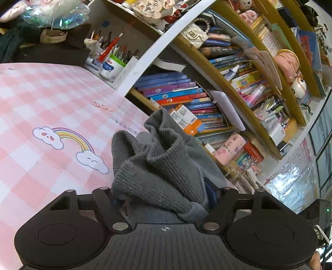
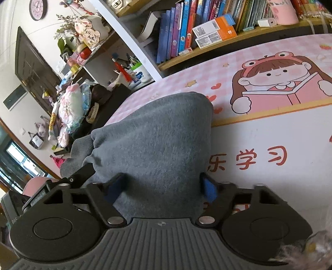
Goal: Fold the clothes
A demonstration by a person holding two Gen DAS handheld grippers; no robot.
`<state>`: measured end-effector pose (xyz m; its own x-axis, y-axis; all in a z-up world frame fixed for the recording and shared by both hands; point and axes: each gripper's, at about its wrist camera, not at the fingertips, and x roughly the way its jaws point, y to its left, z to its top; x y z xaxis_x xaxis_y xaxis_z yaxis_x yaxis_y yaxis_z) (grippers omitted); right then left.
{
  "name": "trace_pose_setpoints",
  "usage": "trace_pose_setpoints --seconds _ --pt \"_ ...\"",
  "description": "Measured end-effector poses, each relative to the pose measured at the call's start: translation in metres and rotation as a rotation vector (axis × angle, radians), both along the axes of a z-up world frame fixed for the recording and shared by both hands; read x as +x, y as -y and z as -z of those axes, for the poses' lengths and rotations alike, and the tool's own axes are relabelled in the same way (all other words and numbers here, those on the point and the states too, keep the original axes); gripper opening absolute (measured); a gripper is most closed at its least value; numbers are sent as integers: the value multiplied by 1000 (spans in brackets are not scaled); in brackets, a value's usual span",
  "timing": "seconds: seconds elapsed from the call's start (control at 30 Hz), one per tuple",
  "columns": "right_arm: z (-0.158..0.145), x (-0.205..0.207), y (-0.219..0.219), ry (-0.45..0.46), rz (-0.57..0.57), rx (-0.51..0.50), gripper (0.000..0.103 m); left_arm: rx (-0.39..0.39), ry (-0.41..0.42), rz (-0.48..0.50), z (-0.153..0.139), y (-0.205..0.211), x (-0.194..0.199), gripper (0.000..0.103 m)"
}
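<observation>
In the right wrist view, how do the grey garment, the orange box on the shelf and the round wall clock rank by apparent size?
1. grey garment, though it is nearest the camera
2. orange box
3. wall clock, partly cut off and farthest away

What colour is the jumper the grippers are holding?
The jumper is grey, with a ribbed knit edge. The right wrist view shows it best.
</observation>
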<state>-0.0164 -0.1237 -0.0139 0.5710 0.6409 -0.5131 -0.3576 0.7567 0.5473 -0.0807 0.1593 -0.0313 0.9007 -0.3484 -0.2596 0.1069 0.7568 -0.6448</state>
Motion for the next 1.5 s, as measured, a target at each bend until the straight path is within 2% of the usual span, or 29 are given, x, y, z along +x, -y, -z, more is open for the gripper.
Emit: trace_pose_setpoints --seconds 0.07,0.13,0.17,0.23,0.33,0.4,0.53,0.67,0.8,0.87,0.97,1.07,1.23,1.5 --pt "-9 -5 0 56 5 -30 40 -12 8 15 -2 4 -2 62" --pt "-19 -13 1 137 11 -70 31 -24 16 32 -5 9 -4 59" --pt "-23 -17 2 174 14 -91 30 -26 17 44 -5 11 -4 58" --pt "-28 -21 4 214 13 -122 30 -23 11 58 -4 14 -2 58" --pt "-23 -18 10 180 4 -113 30 -26 2 65 -1 14 1 61" --pt "-18 -12 13 143 8 -100 37 -10 -3 70 -2 15 2 66" --pt "-10 -2 16 77 13 -66 59 -14 -20 80 2 14 6 74" --pt "4 11 23 -14 24 1 63 3 -36 84 2 20 12 77" --pt "11 15 27 -60 11 55 62 10 -46 93 0 24 15 73" --pt "10 16 27 -60 0 63 55 18 -42 104 -2 25 15 70" --pt "5 15 28 -48 -6 77 43 22 -31 112 -6 27 15 61" --pt "-5 12 28 8 -18 68 38 24 -11 115 -12 29 16 56" --pt "-22 11 31 120 -34 24 37 35 16 137 -25 34 28 56" --pt "-25 39 45 148 -27 16 37 72 7 171 -35 49 62 57"
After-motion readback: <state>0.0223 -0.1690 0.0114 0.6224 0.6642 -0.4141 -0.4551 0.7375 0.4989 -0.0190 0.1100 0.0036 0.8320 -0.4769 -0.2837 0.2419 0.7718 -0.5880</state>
